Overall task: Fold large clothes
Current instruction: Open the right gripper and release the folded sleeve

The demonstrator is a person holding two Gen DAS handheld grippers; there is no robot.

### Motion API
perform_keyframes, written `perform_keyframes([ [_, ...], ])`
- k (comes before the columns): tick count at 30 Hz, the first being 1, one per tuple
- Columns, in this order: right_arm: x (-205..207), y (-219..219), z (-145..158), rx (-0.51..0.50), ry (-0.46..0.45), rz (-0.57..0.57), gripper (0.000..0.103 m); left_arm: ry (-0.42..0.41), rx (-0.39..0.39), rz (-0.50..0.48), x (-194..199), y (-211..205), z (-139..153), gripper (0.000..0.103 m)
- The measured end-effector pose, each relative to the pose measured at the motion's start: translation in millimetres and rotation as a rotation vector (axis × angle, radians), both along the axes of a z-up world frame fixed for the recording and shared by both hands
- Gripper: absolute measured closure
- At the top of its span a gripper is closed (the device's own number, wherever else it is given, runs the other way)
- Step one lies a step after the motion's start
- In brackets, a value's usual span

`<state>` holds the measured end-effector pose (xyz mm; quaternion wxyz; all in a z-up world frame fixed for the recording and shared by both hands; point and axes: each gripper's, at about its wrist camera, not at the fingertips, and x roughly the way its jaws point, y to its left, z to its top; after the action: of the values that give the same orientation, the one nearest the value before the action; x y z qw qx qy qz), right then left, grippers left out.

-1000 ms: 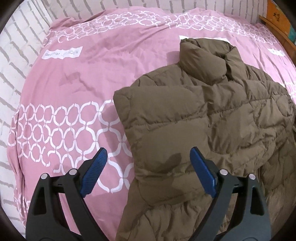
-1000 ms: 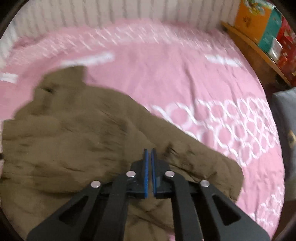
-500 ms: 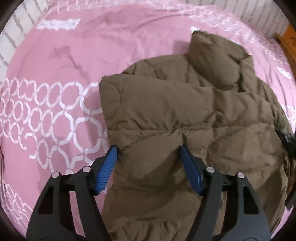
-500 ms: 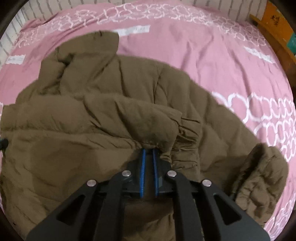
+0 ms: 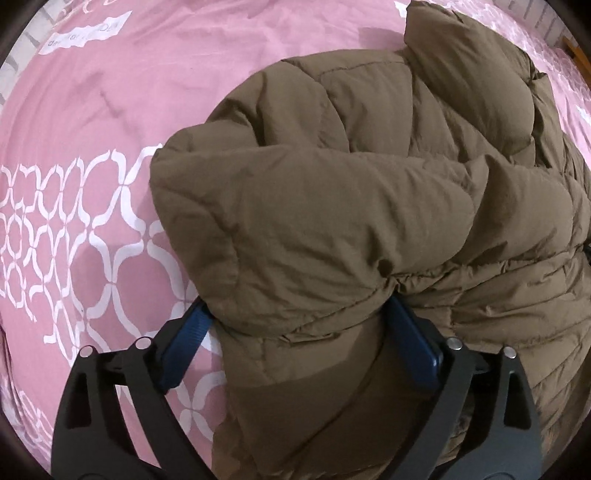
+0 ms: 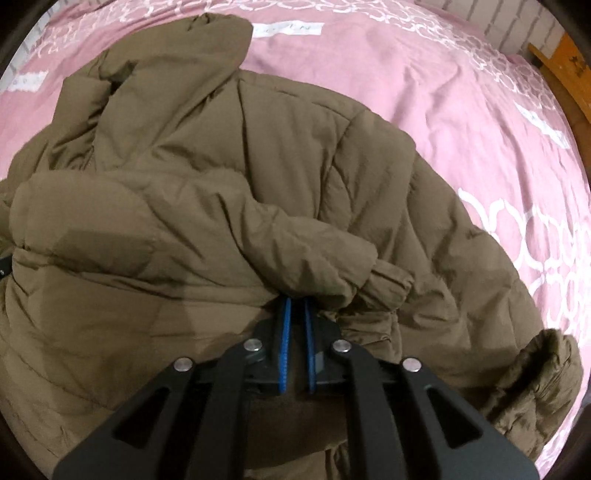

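Observation:
An olive-brown puffer jacket (image 5: 369, 192) lies on a pink patterned bedspread (image 5: 92, 110), collar toward the far side. One sleeve is folded across its body. My left gripper (image 5: 299, 314) is open, its blue pads on either side of the folded sleeve's bulky left end; the fingertips are hidden under the fabric. In the right wrist view the jacket (image 6: 221, 177) fills the frame. My right gripper (image 6: 295, 306) is shut on a fold of the sleeve near its cuff, its fingertips buried under the fabric. The other cuff (image 6: 546, 373) lies at the lower right.
The bedspread (image 6: 461, 103) has white ring patterns and white label patches. A white brick-pattern wall (image 6: 491, 22) runs behind the bed. A wooden shelf edge (image 6: 565, 70) shows at the far right.
My left gripper moved forward, and its open pads now stand on either side of the sleeve's folded end. My right gripper carried the sleeve leftward across the jacket body while staying shut.

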<state>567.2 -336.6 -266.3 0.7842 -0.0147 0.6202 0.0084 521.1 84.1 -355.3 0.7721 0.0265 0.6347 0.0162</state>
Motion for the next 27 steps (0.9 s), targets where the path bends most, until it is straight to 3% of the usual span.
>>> perform_keyframes([
  [3, 1.6, 1.6, 15.6, -0.005, 0.024, 0.014, 0.095, -0.025, -0.008, 0.004, -3.8, 2.4, 15.7, 0.021],
  [5, -7.8, 6.7, 40.2, -0.001, -0.026, 0.037, 0.094, -0.060, 0.040, -0.033, -12.7, -4.2, 31.3, 0.026],
  [7, -23.2, 6.8, 65.8, 0.032, -0.099, 0.035, 0.086, -0.119, 0.063, -0.079, -27.6, -13.2, 51.6, 0.026],
  [9, -38.4, 5.8, 85.9, 0.083, -0.164, 0.023, 0.062, -0.173, 0.068, -0.100, -41.6, -19.1, 68.1, 0.023],
  [11, -52.3, 8.6, 95.3, 0.100, -0.202, 0.037, 0.061, -0.200, 0.027, -0.099, -52.9, -22.1, 77.8, 0.021],
  [13, -56.5, 9.6, 89.7, 0.104, -0.190, 0.040, 0.061, -0.198, 0.034, -0.102, -56.4, -26.1, 72.6, 0.021],
  [16, -54.6, 17.1, 63.8, 0.104, -0.109, 0.034, 0.062, -0.139, 0.089, -0.105, -60.4, -32.1, 39.7, 0.028],
  [19, -51.7, 16.6, 38.1, 0.097, -0.070, 0.043, 0.064, -0.110, 0.082, -0.088, -53.7, -28.9, 21.3, 0.027],
  [22, -46.3, 15.8, 28.9, 0.098, -0.048, 0.037, 0.064, -0.101, 0.083, -0.091, -48.1, -28.1, 20.5, 0.027],
  [25, -40.7, 17.0, 39.8, 0.102, -0.036, 0.047, 0.062, -0.096, 0.069, -0.091, -39.9, -25.1, 29.9, 0.027],
  [27, -41.5, 13.6, 52.8, 0.104, -0.049, 0.055, 0.061, -0.106, 0.063, -0.098, -44.5, -21.7, 40.1, 0.019],
])
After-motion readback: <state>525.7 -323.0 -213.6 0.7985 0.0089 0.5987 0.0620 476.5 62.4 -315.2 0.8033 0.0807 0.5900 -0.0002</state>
